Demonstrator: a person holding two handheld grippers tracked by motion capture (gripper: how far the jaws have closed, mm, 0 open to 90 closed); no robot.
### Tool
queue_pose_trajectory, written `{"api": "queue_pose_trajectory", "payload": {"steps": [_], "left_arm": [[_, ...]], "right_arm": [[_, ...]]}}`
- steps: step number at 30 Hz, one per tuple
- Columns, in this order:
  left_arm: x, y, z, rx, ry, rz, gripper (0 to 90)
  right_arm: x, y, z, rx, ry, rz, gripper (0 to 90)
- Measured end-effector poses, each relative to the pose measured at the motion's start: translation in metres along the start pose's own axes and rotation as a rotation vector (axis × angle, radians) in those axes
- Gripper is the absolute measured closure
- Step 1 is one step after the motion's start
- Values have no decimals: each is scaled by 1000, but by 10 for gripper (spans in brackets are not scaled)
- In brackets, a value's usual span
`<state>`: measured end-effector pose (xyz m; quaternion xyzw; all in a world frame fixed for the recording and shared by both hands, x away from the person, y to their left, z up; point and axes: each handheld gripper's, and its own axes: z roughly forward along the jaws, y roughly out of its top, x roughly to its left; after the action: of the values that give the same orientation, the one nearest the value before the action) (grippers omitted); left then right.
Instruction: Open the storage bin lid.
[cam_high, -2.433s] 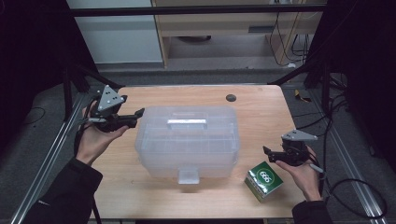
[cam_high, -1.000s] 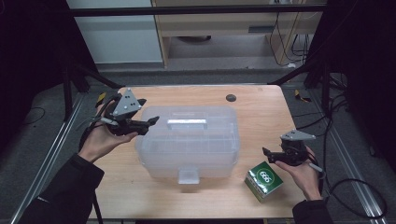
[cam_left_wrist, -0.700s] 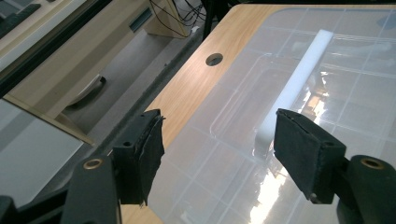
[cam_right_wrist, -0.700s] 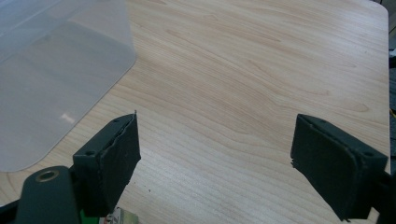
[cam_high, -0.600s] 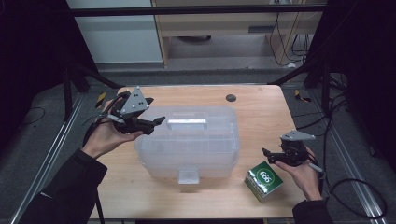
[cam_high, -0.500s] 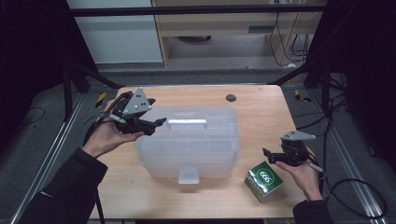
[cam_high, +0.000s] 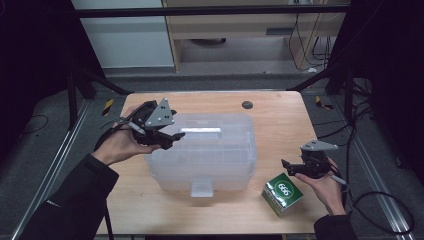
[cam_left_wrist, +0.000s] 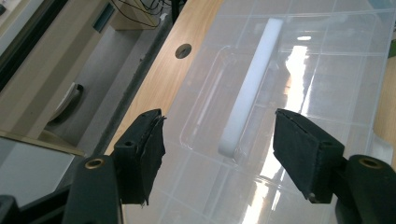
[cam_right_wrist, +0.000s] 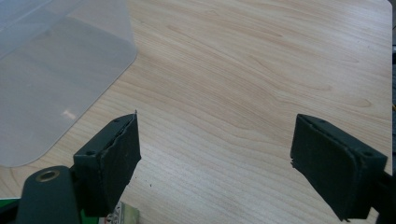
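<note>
Wooden table (cam_high: 280, 120) at center holds a clear box (cam_high: 210, 150); left gripper (cam_high: 167, 140), jaws released, hovers over its white handle (cam_left_wrist: 252, 88); right gripper (cam_high: 287, 165) at lower right gapes empty.

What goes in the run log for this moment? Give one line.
left gripper: open, over clear bin's white handle | right gripper: open, holds nothing, above table | green box: on table

White numerals "666" in a white oval, on the green box (cam_high: 283, 193)'s top face
</note>
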<state>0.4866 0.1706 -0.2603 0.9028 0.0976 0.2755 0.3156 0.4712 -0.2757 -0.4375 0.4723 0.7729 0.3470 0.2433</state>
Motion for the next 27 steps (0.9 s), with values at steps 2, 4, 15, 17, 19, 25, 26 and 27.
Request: {"api": "queue_pose_trajectory", "payload": {"steps": [2, 4, 15, 17, 19, 25, 26, 27], "left_arm": [[0, 2, 2, 11, -8, 15, 340], [0, 3, 4, 17, -16, 23, 344], [-2, 6, 15, 72, -52, 97, 392], [-2, 6, 18, 75, -56, 108, 406], [-2, 6, 19, 82, -58, 125, 425], [-3, 9, 27, 106, -62, 169, 473], [-3, 9, 28, 104, -68, 173, 483], [-3, 10, 30, 108, -69, 179, 491]], "right_arm": [[1, 0, 0, 3, 3, 2, 164], [1, 0, 0, 5, 5, -1, 165], [1, -1, 2, 18, 20, 3, 178], [2, -1, 2, 18, 20, 9, 181], [2, -2, 2, 16, 22, 11, 184], [2, -3, 3, 11, 24, 18, 198], [3, -3, 3, 10, 25, 19, 201], [3, -3, 3, 10, 25, 19, 203]]}}
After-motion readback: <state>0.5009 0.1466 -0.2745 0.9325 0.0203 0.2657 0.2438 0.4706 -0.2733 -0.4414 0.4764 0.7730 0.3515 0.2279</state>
